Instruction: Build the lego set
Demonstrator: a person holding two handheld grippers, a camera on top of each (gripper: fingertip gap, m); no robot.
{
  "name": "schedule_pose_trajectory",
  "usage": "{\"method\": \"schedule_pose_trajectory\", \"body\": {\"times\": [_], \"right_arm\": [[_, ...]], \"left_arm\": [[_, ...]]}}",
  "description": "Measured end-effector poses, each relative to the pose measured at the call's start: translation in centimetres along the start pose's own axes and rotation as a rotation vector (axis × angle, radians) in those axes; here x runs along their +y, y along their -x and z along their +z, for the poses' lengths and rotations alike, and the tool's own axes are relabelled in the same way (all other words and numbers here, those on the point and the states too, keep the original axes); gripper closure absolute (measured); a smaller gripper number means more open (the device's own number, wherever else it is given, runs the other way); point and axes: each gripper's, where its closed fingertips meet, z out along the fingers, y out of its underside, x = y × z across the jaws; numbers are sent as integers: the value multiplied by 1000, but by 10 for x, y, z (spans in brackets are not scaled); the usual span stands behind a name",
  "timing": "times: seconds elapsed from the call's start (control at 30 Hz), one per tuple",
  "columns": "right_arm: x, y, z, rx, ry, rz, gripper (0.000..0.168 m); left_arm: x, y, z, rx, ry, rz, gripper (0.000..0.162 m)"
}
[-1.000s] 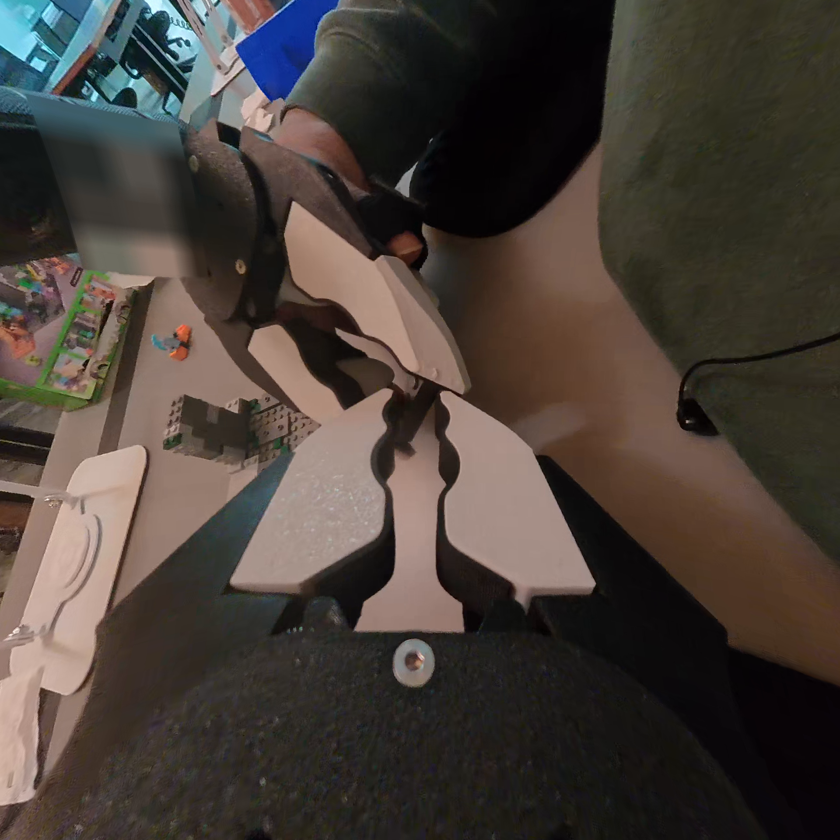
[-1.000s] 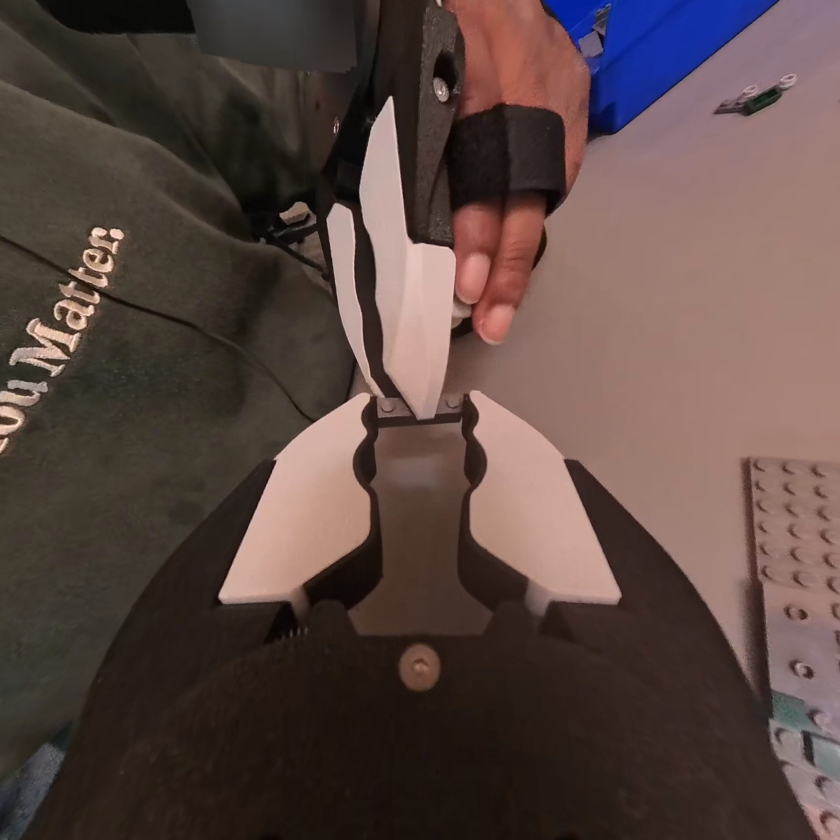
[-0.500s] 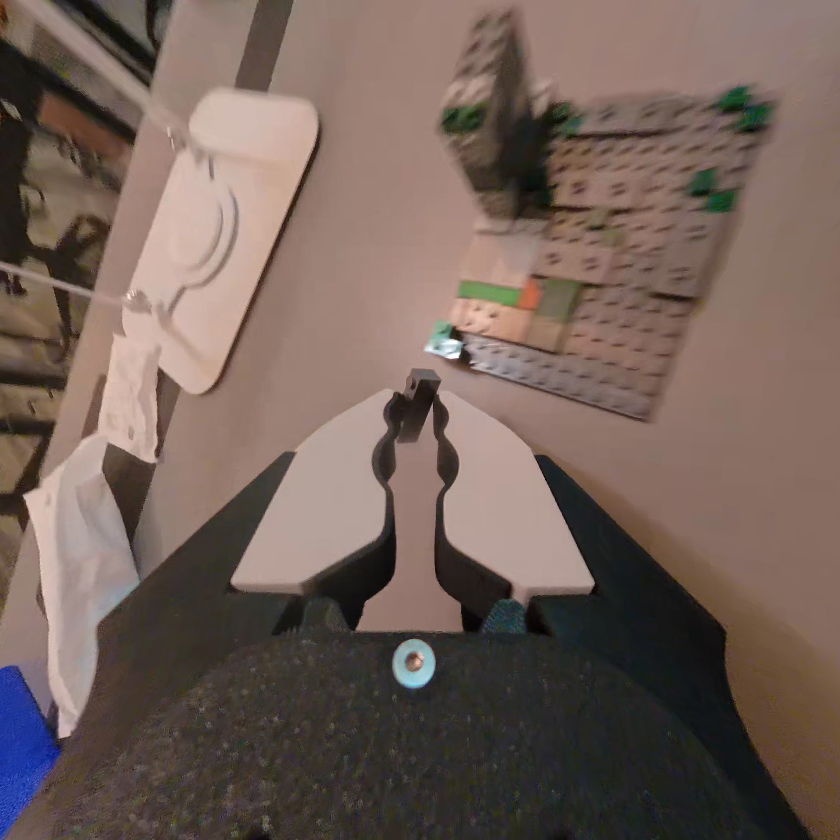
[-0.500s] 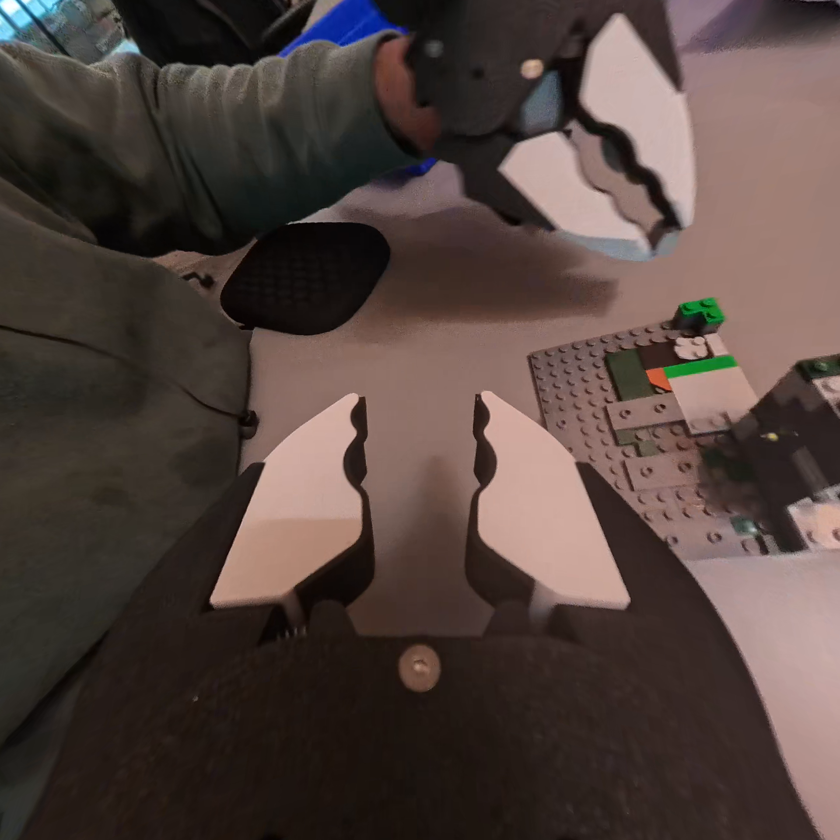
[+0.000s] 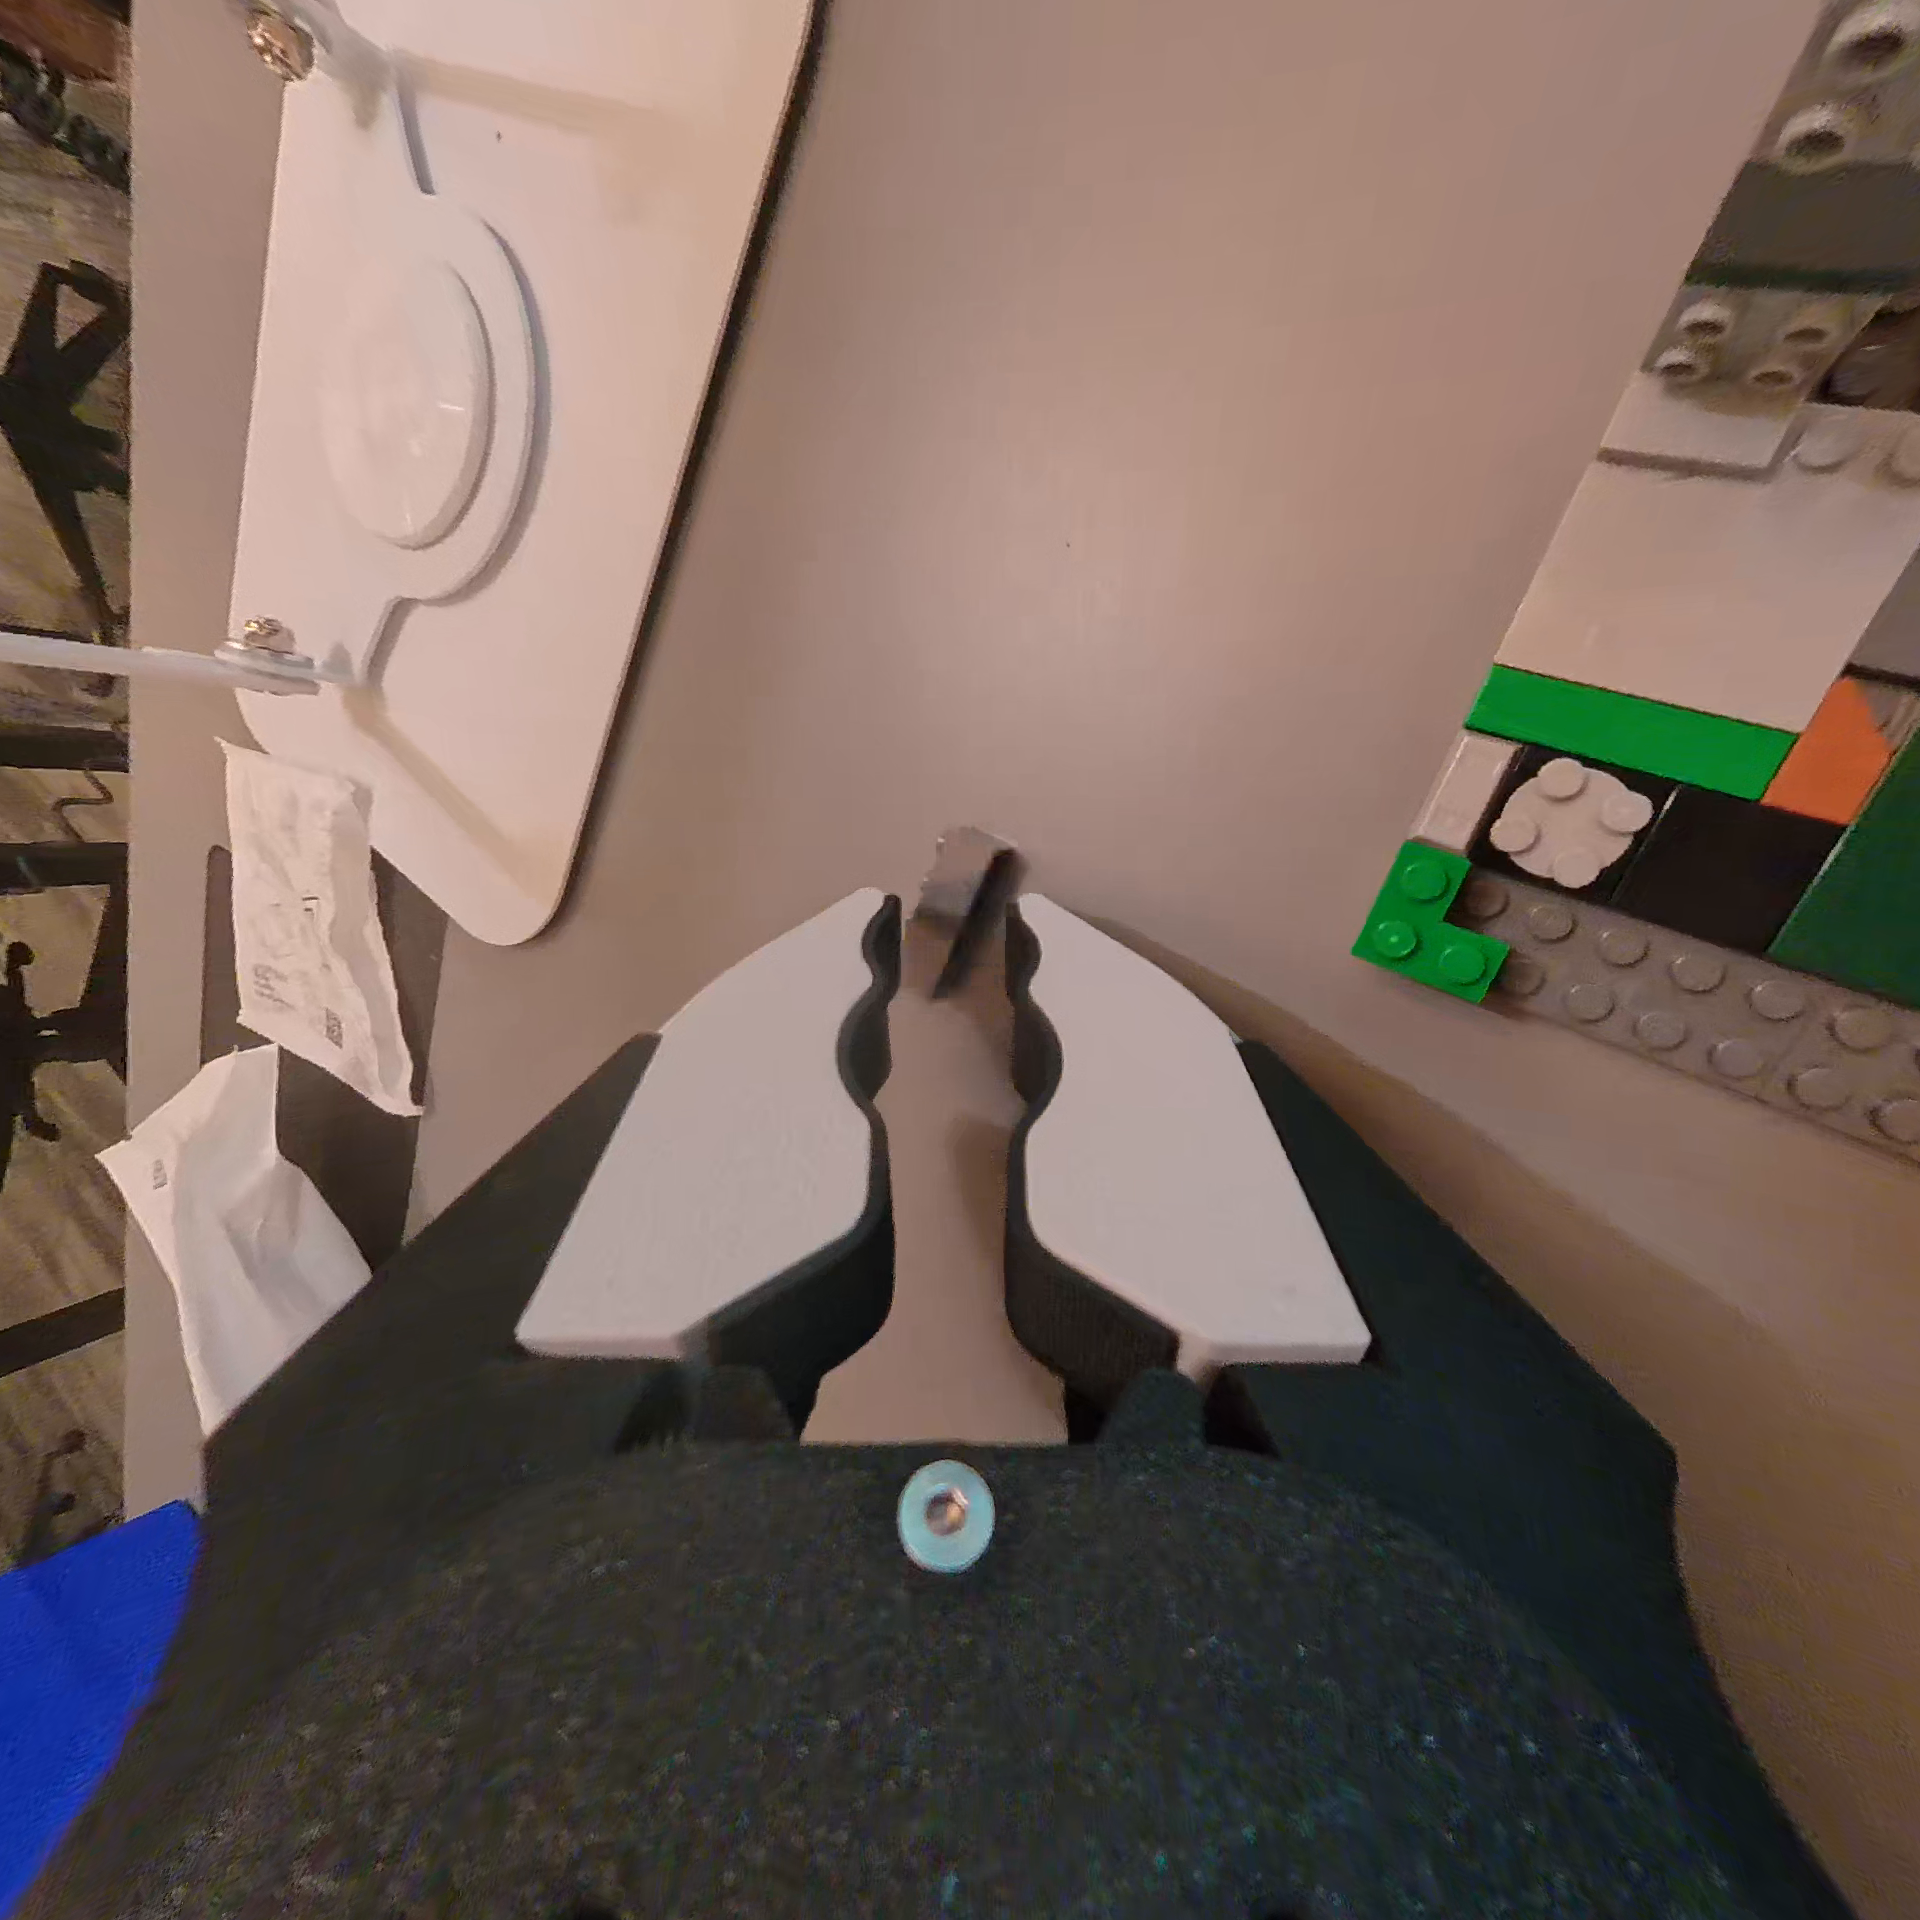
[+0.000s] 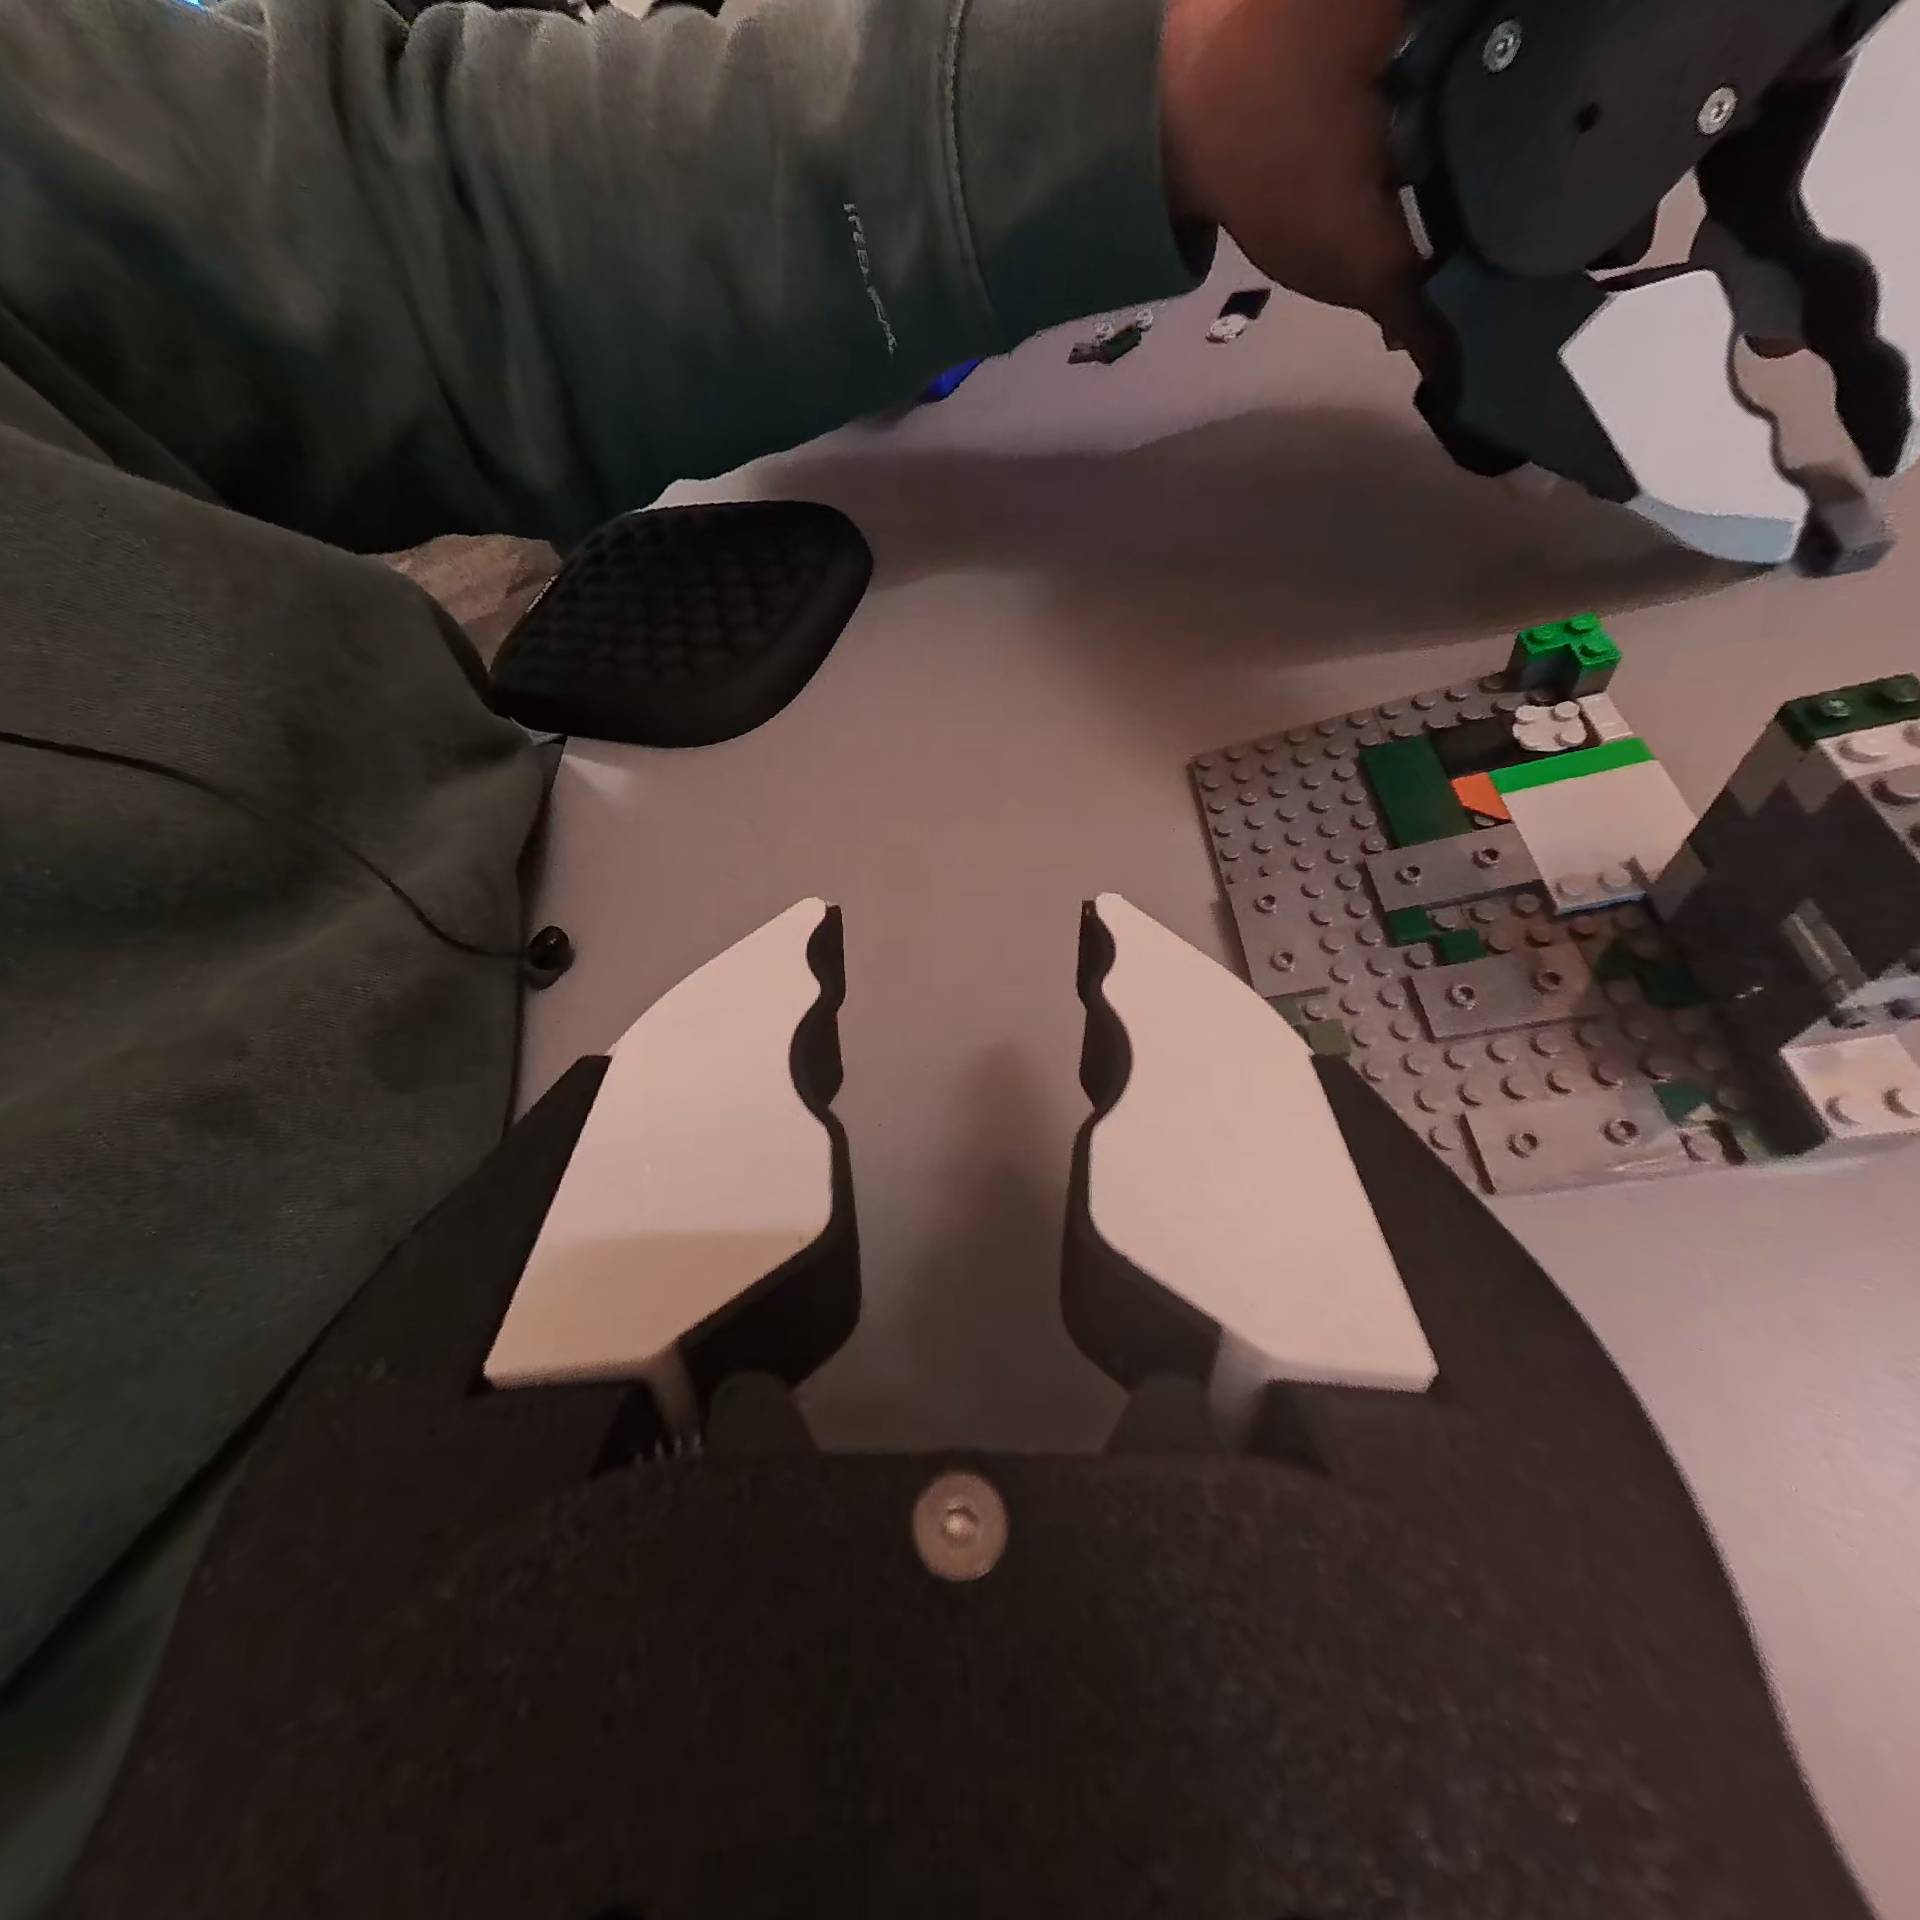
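Left gripper (image 5: pixel 951 940): clamped on a small dark grey piece (image 5: pixel 961 904) that stands tilted at the very tips. A second ago both grippers met at this piece near the person's body; now the left one alone carries it.

Right gripper (image 6: pixel 956 961): jaws apart and empty, over bare bench just ahead of the person's green sleeve (image 6: pixel 623 229). It let go during the hand-over, so the transfer reads as complete.

Bench (image 5: pixel 1143 416): in the last half second the left gripper has dropped much lower and closer, and the plain surface fills its view.

Build (image 6: pixel 1455 935): a grey studded baseplate with green, black, orange and pale tiles, and a tall grey and dark block stack at its far right. From the left wrist camera its near corner, with a bright green L-shaped brick (image 5: pixel 1423 930), lies to the right of the held piece and apart from it.

Meaning for the task: the piece is in the placing gripper and near the baseplate's edge (which stud it belongs on cannot be told). It probably needs to be carried right and pressed down.

Farther off: a white mounting plate (image 5: pixel 499 416) and crumpled paper (image 5: pixel 301 914) lie at the bench's left edge, with loose small pieces (image 6: pixel 1117 338) beyond the sleeve.
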Motion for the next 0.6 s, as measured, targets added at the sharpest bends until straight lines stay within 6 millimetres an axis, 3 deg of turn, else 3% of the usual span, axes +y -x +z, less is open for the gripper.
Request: {"method": "schedule_pose_trajectory", "body": {"times": [0.1,0.4,0.6], "right_arm": [[1,1,1,-6,3,0,126],[2,3,6,-13,7,-2,126],[4,8,13,-25,28,-20,127]], "left_arm": [[1,-3,-5,38,-4,-20,136],[11,4,-32,35,-35,-80,143],[10,15,-30,98,-111,-227,146]]}}
